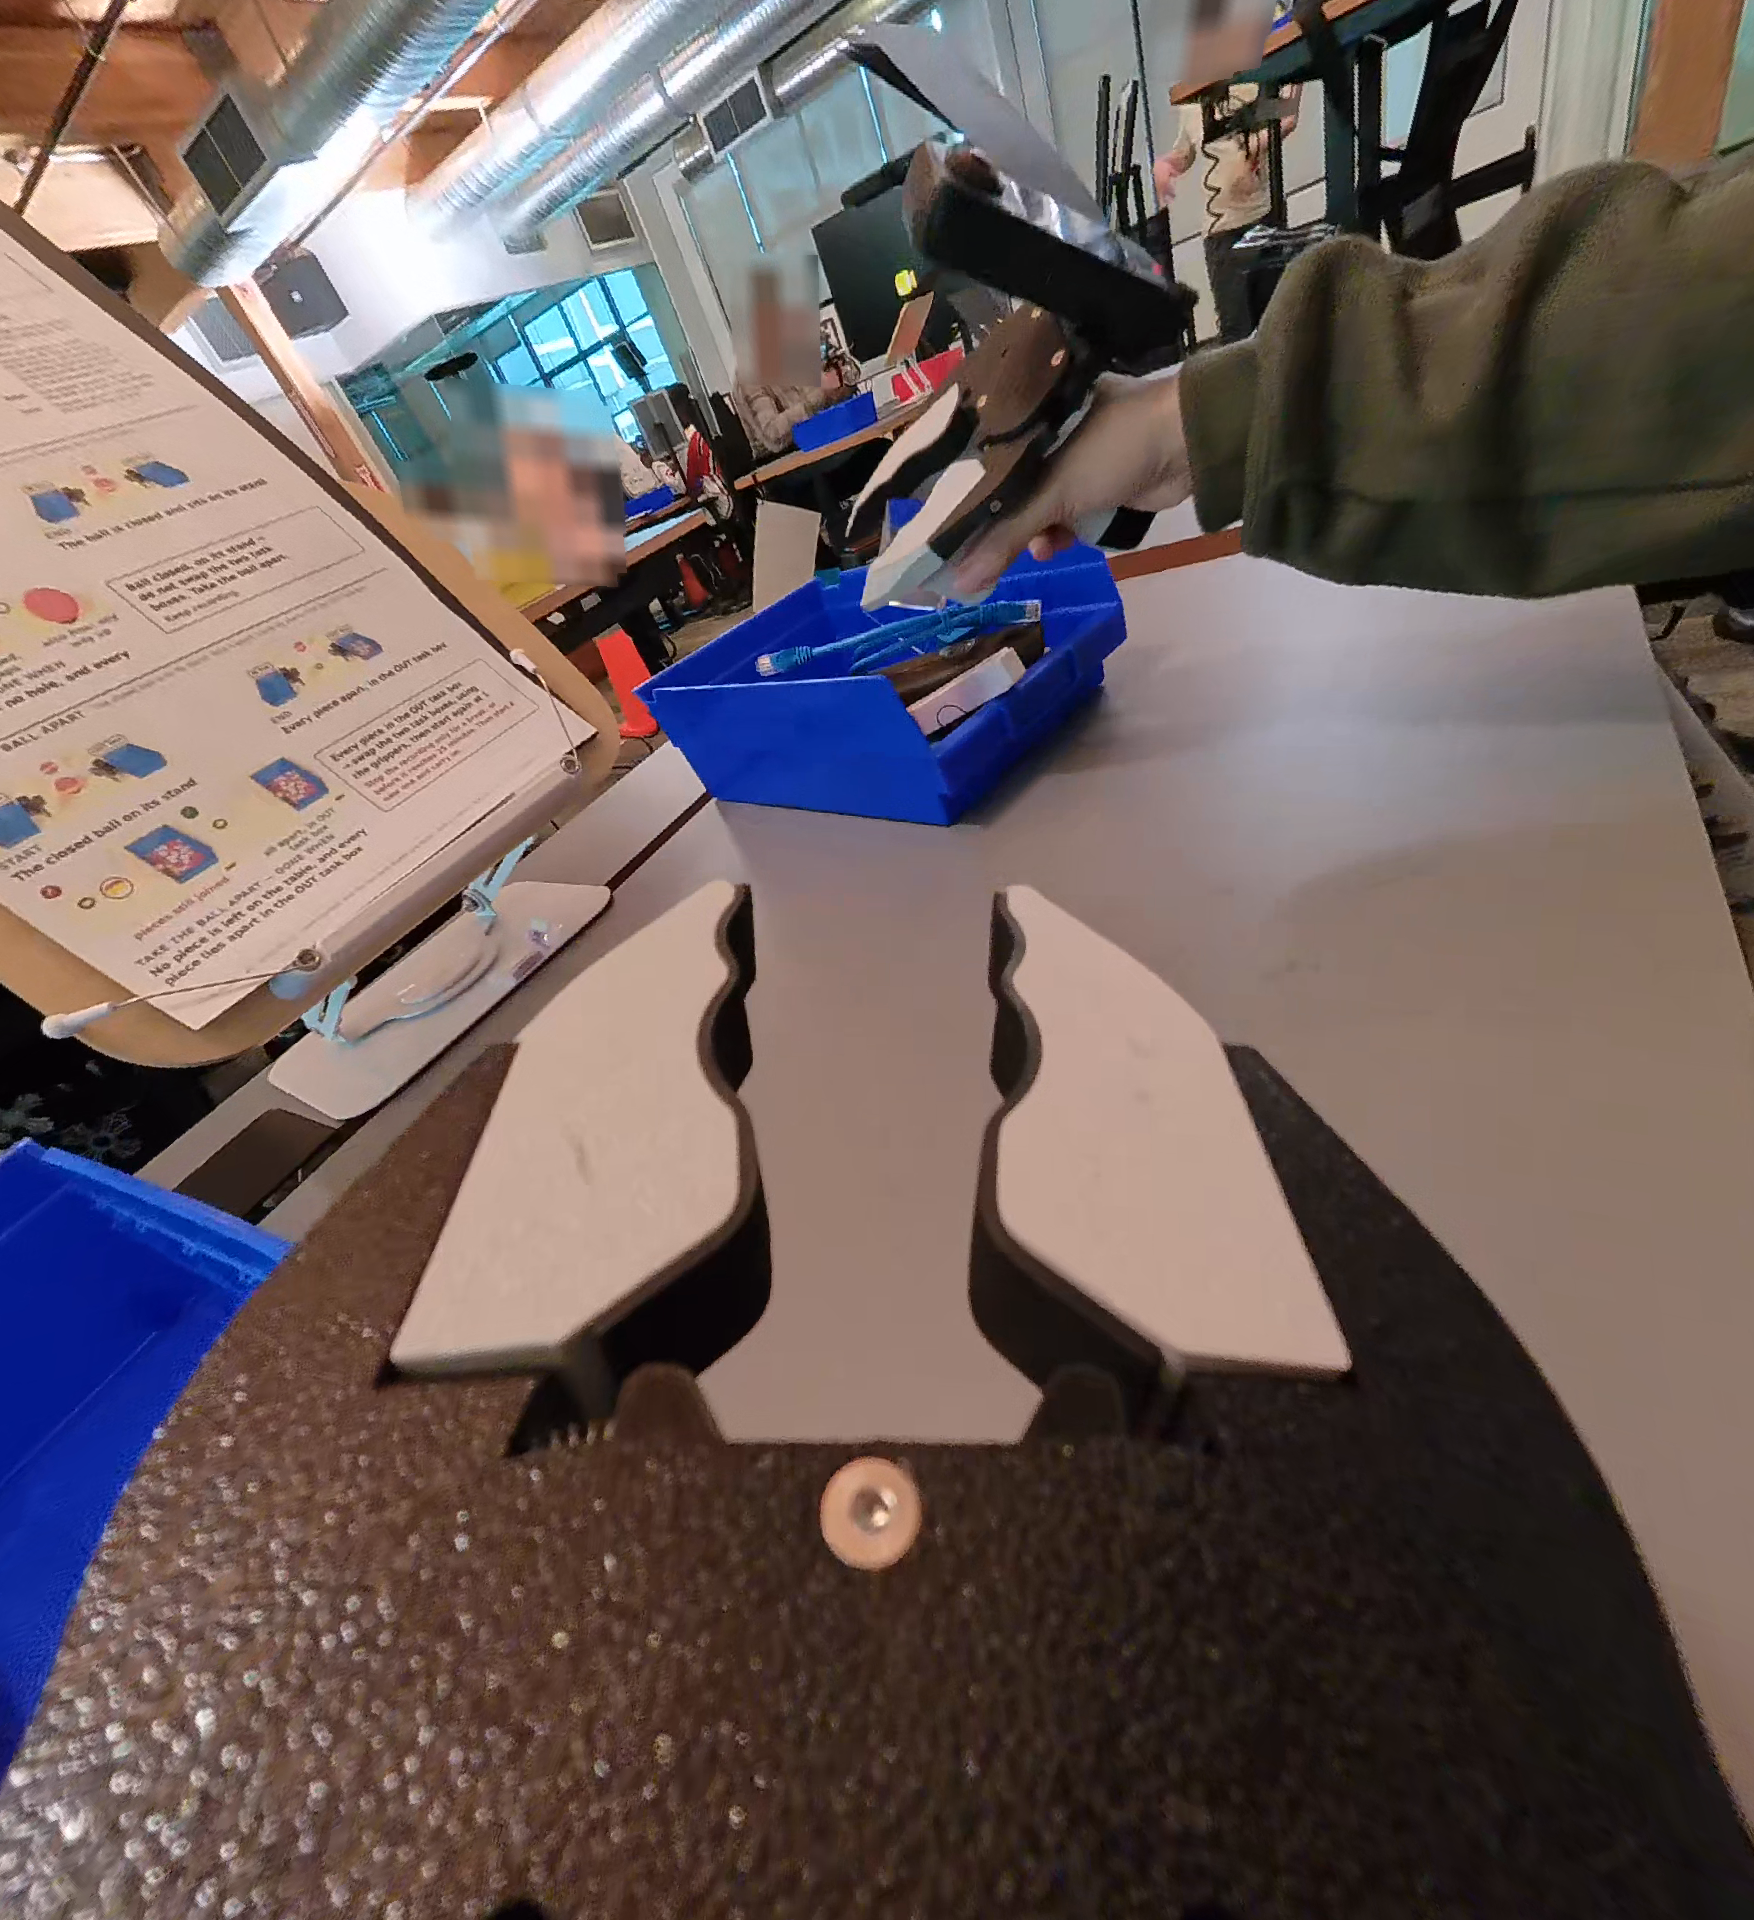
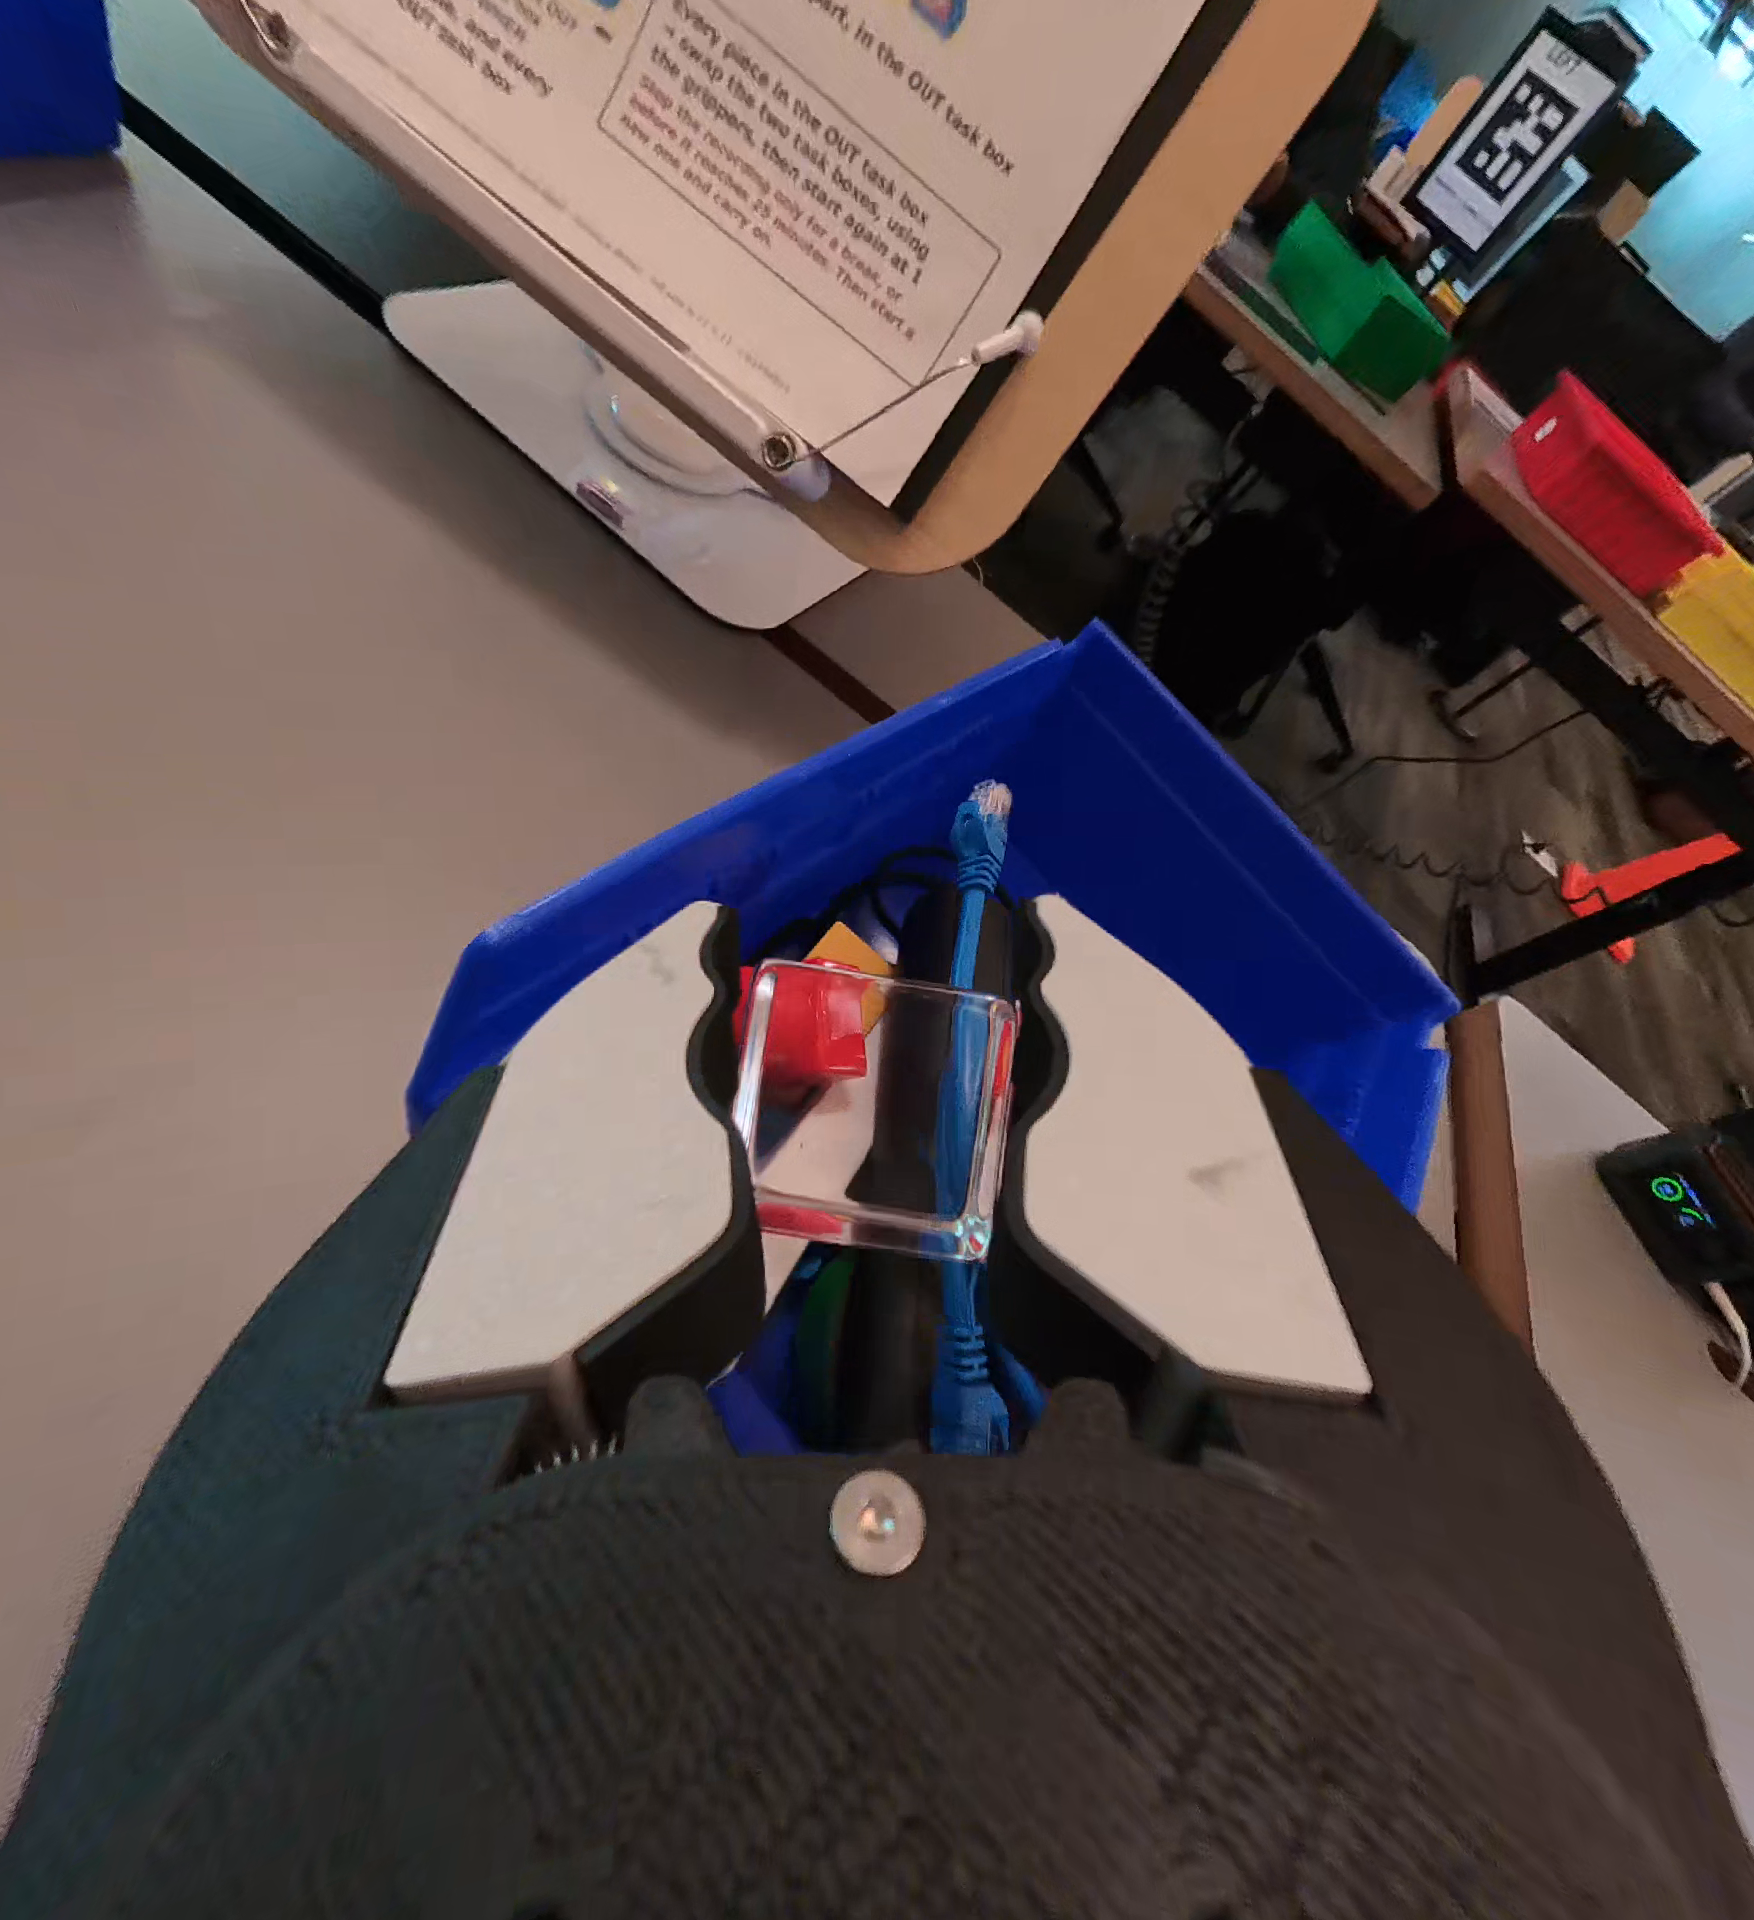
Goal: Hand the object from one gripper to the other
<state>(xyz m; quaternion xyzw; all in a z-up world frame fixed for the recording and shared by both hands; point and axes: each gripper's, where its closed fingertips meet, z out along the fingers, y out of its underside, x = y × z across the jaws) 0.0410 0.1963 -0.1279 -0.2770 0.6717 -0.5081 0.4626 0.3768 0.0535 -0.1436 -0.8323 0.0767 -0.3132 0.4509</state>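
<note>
Your right gripper [image 2: 878, 1081] fingers clamp a clear square plastic cube [image 2: 873, 1117] between them — blue bin [image 2: 1216, 831] contents beneath blur through it. Your left gripper [image 1: 868, 1039] fingers gape over bare grey desk [image 1: 1268, 831].

Clear glossy cube [image 2: 878, 1117]: glass or acrylic. Blue bin [image 2: 1164, 831] beneath: smooth plastic. Table [image 1: 1320, 831]: matt grey.
</note>
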